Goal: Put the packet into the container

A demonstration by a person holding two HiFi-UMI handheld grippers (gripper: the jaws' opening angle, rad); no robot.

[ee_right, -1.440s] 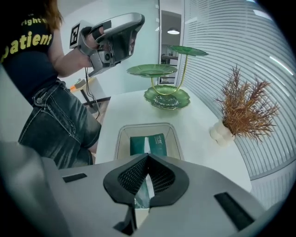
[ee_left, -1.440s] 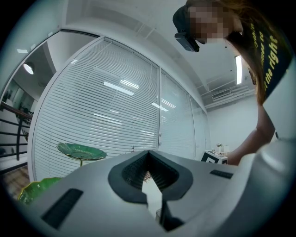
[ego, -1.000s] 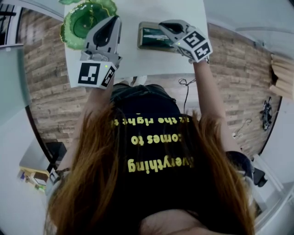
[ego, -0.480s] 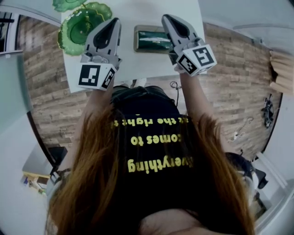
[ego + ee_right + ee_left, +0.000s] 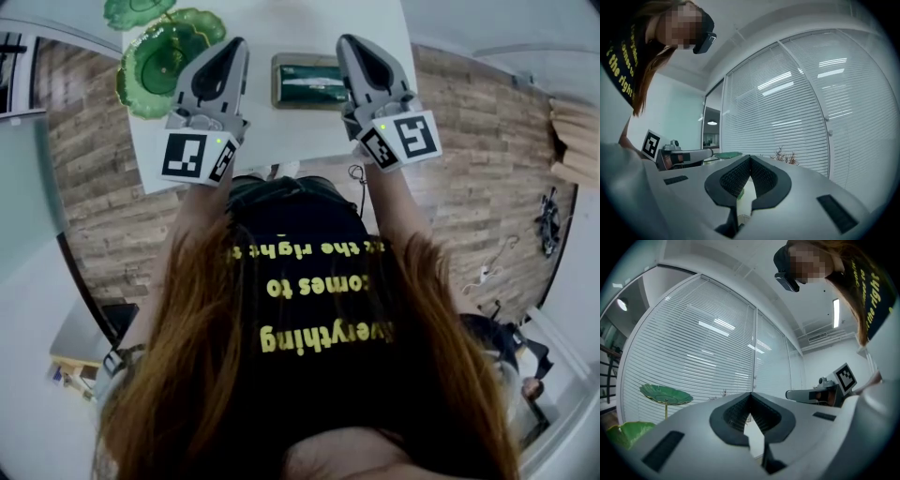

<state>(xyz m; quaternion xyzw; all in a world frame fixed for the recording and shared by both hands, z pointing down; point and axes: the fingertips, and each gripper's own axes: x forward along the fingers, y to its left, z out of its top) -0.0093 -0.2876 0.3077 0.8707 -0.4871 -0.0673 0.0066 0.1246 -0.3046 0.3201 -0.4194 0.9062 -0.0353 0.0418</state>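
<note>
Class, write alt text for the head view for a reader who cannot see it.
Seen from above, a person with long hair holds the left gripper and right gripper, both shut and empty, over a white table. A dark green rectangular item lies between their tips, and a green dish sits at the left.

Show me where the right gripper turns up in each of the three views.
Head view: right gripper at upper centre-right, over the right side of the white table.
Left gripper view: right gripper at mid-right, pointing left.
Right gripper view: right gripper at lower centre, jaws together.
Shared landmark: the black shirt with yellow lettering, visible in all three.
</note>
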